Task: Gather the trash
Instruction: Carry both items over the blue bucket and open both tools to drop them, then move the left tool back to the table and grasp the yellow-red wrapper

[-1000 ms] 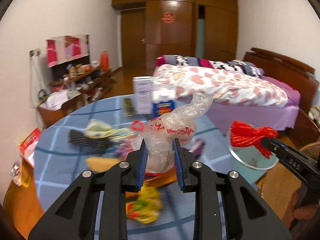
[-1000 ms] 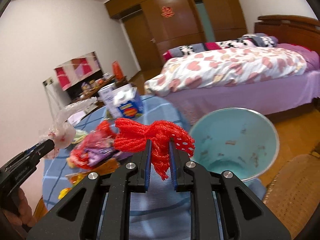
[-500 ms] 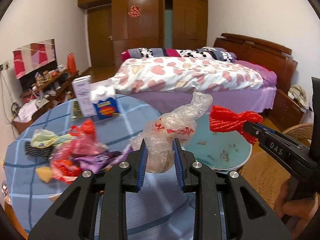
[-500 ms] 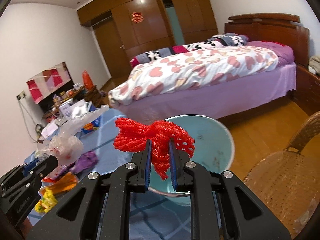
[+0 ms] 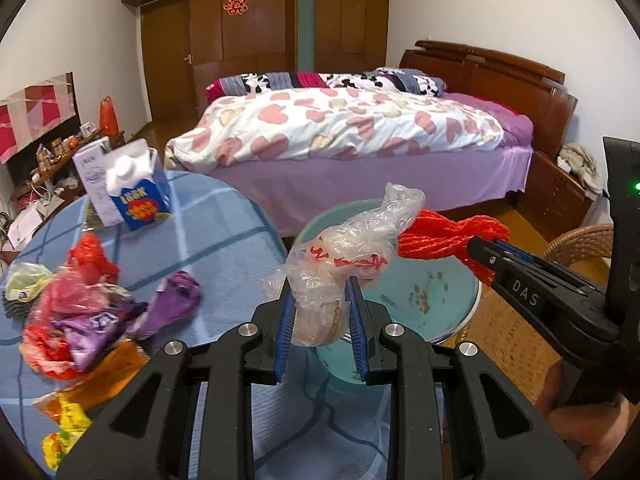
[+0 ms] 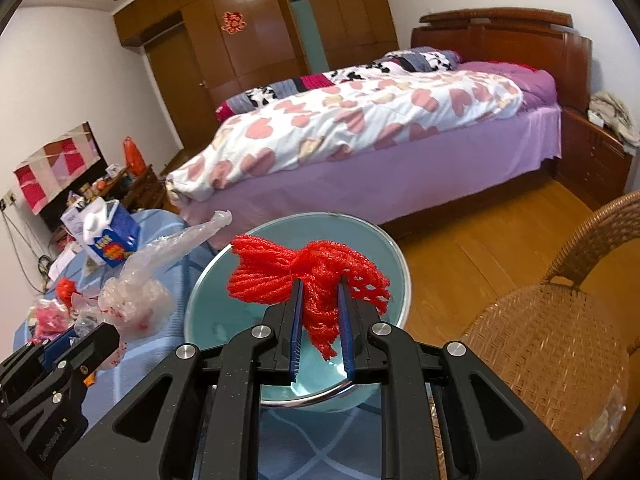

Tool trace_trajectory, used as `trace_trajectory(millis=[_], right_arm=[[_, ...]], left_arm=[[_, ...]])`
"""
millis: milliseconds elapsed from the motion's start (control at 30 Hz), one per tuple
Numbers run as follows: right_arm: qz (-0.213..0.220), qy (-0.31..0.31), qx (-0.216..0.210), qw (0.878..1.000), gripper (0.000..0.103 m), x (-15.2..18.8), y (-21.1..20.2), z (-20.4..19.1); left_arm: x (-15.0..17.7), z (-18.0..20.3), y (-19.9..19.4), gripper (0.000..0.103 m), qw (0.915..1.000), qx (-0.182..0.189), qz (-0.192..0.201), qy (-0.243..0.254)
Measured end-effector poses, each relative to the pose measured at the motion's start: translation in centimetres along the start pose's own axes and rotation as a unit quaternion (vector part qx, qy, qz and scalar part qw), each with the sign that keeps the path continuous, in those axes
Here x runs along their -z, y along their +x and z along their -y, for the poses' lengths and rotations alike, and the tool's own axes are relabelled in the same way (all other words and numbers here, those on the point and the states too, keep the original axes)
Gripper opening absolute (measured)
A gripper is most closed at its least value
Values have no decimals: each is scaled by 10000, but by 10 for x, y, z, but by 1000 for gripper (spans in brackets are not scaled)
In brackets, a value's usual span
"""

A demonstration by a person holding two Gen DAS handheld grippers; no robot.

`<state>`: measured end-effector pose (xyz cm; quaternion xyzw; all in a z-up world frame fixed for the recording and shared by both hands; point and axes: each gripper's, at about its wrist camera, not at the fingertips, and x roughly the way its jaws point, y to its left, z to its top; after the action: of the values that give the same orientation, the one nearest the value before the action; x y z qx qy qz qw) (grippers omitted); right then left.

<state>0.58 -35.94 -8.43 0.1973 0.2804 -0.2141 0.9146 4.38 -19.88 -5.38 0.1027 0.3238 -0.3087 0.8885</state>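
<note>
My left gripper (image 5: 320, 332) is shut on a crumpled clear plastic bag (image 5: 340, 256) with red print, held above the near rim of a light-blue basin (image 5: 440, 300). My right gripper (image 6: 320, 328) is shut on a bunch of red mesh netting (image 6: 312, 276), held over the same basin (image 6: 360, 240). In the left wrist view the netting (image 5: 444, 236) and right gripper (image 5: 484, 256) come in from the right, close beside the bag. In the right wrist view the bag (image 6: 140, 300) and left gripper (image 6: 96, 340) are at the lower left.
A round table with a blue checked cloth (image 5: 212, 236) carries a pile of red, purple and orange wrappers (image 5: 80, 312), a blue milk carton (image 5: 140, 188) and a white box (image 5: 90, 168). A wicker chair (image 6: 560, 328) stands right. A bed (image 5: 352, 128) lies behind.
Both grippers have swung right from above the trash pile to above the basin, each still holding its item. The bag and netting are now closer together.
</note>
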Motion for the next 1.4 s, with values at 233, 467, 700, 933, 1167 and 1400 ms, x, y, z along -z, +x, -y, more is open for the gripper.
trace_trajectory(millis=[233, 467, 700, 933, 1167, 1400], right_arm=[[-215, -28, 107, 9997, 18, 6, 19, 4], [-408, 165, 36, 9990, 36, 10, 29, 11], [-126, 218, 100, 9996, 59, 3, 11, 10], [220, 75, -44, 9997, 74, 1, -19, -11], [219, -260, -238, 9991, 77, 9, -29, -41], [228, -498, -461, 9974, 78, 16, -39, -68]], left_arm=[[1, 12, 26, 28, 9996, -59, -251, 87], [2, 10, 31, 51, 9992, -240, -319, 83], [0, -4, 14, 71, 9981, -581, -216, -48], [-1, -23, -16, 83, 9959, -884, -8, -170], [6, -45, -43, 88, 9929, -1145, 114, -299], [26, -81, -67, 91, 9901, -1292, 72, -536]])
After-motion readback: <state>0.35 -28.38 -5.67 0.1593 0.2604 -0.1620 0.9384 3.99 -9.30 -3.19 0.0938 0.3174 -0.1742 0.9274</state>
